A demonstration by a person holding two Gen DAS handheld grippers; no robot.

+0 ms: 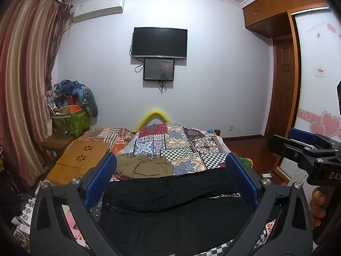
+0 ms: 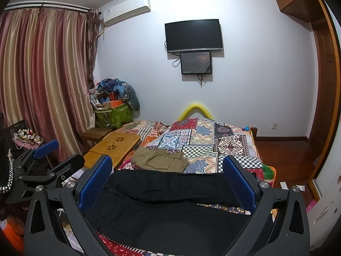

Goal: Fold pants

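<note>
Black pants point(image 1: 170, 194) lie spread across the near end of the bed, legs running to the right; they also show in the right wrist view point(image 2: 170, 189). My left gripper point(image 1: 171, 166) is open and empty, hovering above the pants. My right gripper point(image 2: 167, 168) is open and empty, also above them. The right gripper shows at the right edge of the left wrist view point(image 1: 298, 143). The left gripper shows at the left of the right wrist view point(image 2: 59, 153). Folded olive pants point(image 1: 147, 166) lie just beyond the black pair.
The bed carries a patchwork quilt point(image 1: 183, 140). A wooden lap table point(image 1: 83, 155) sits on its left side. A green bag of clutter point(image 1: 70, 121) and curtains point(image 1: 25, 85) stand left. A wardrobe point(image 1: 315, 81) and wooden floor point(image 1: 251, 151) are right. A TV point(image 1: 159, 42) hangs ahead.
</note>
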